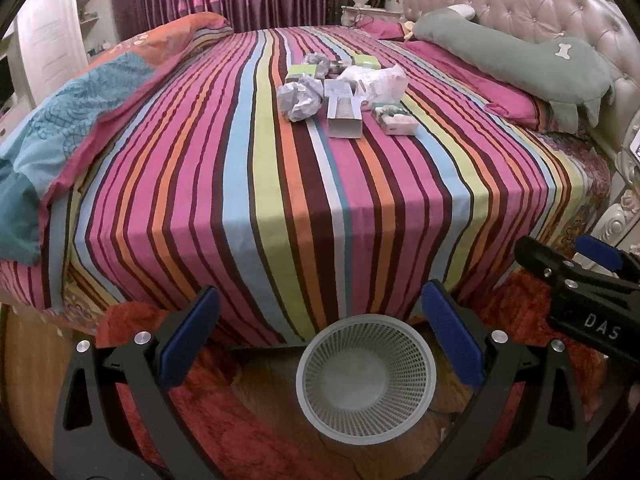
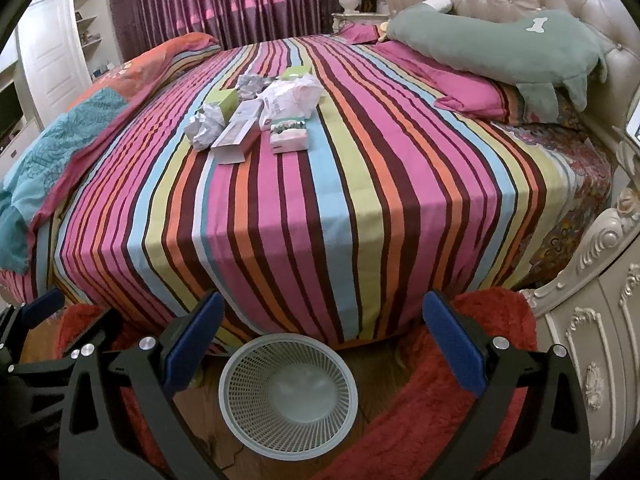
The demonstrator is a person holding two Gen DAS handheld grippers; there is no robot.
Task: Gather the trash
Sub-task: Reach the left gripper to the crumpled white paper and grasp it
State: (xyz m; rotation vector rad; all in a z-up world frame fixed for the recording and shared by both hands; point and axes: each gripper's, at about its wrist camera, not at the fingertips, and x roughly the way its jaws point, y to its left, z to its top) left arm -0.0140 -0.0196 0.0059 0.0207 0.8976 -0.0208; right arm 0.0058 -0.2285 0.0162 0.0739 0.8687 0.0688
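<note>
1. Clearly, the left gripper (image 1: 320, 340) hangs with jaws apart and empty over the mesh basket (image 1: 366, 376) on the floor.
2. Trash pile (image 1: 340, 92) lies mid-bed, well ahead of both.
3. Right gripper (image 2: 324, 340), also spread and empty, looks equally far.

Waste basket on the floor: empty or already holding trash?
Empty. The white mesh basket stands upright, its bare bottom visible in both views; the trash pile lies on the bed.

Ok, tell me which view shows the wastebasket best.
Right wrist: the wastebasket sits whole, its rim clear between the tool fingers. In the left wrist view, the wastebasket is also whole, but one finger crowds its right rim.
</note>
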